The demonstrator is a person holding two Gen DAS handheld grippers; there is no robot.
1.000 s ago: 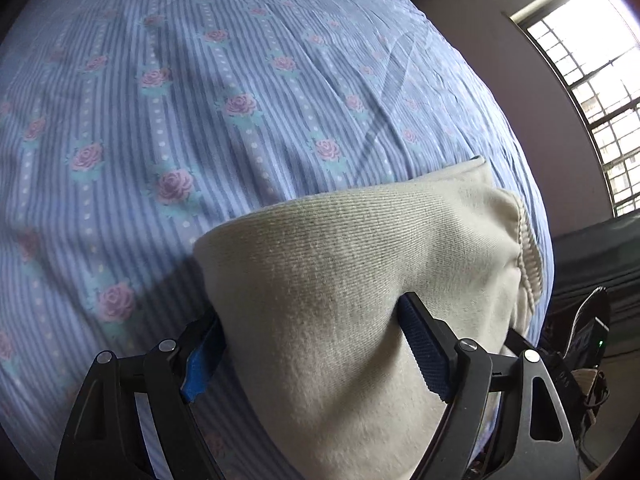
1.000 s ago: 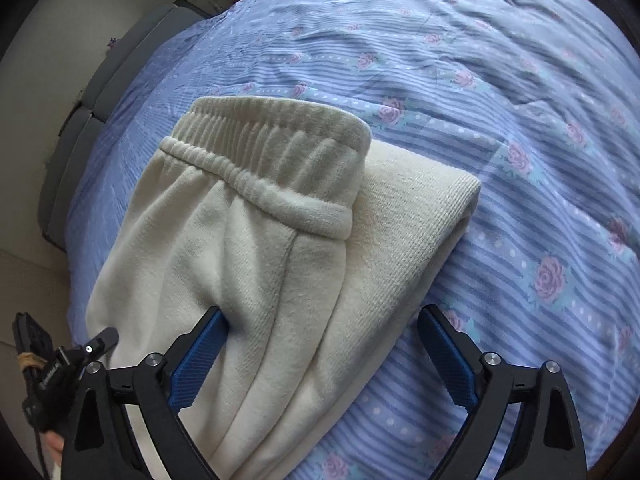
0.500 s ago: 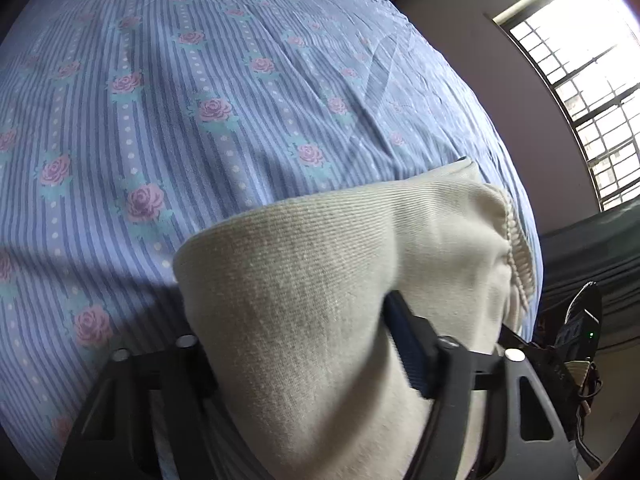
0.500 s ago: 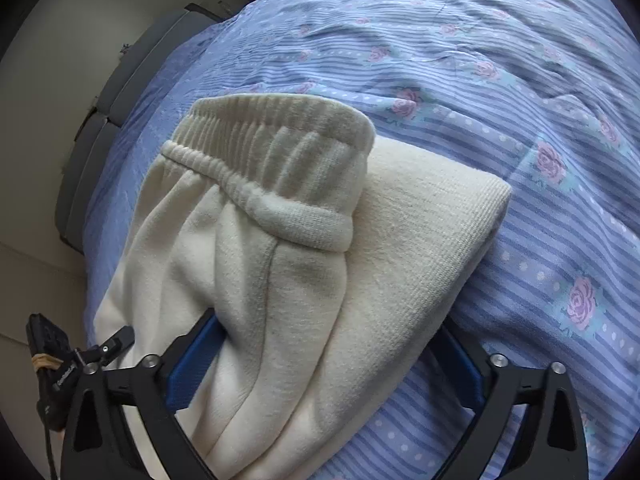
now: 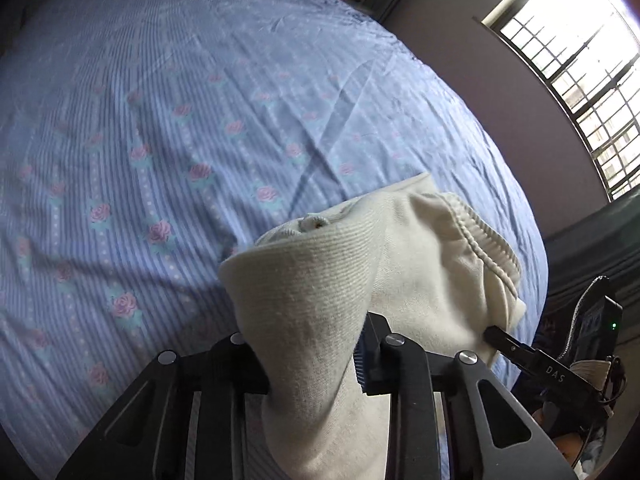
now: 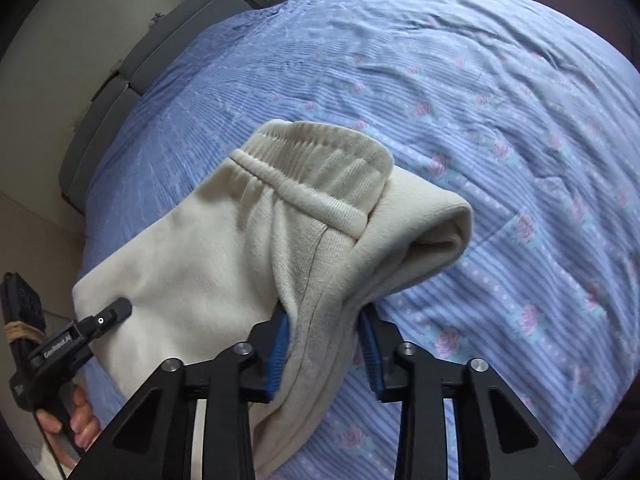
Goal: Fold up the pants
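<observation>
1. The left gripper (image 5: 316, 360) sits at the bottom of the left wrist view. Its jaws have just been closing and now pinch a bunched fold of the cream pants (image 5: 360, 280), with the cloth squeezed tight between the blue-lined fingers (image 5: 366, 364).
2. The right gripper (image 6: 324, 344) sits at the bottom of the right wrist view. Its jaws have likewise just been closing and are clamped on a gathered edge of the pants (image 6: 256, 240), the fabric pressed between both blue pads.
3. In the right wrist view the left gripper (image 6: 116, 312) shows at the lower left, its tip against the near corner of the cloth, with the person's hand (image 6: 76, 420) wrapped round its handle.
4. The pants are folded into a thick bundle, and the held part hangs in tented folds from both grippers.
5. The ribbed elastic waistband (image 6: 312, 168) lies on top at the far end of the bundle; a folded edge sticks out to its right.
6. Beneath and beyond the pants spreads a blue striped bedsheet (image 5: 180, 120) printed with pink roses, creased in places.
7. Farther off, a grey headboard (image 6: 120, 92) runs along the bed in the right wrist view.
8. A barred window (image 5: 576, 68) glows bright at the upper right of the left wrist view.
</observation>
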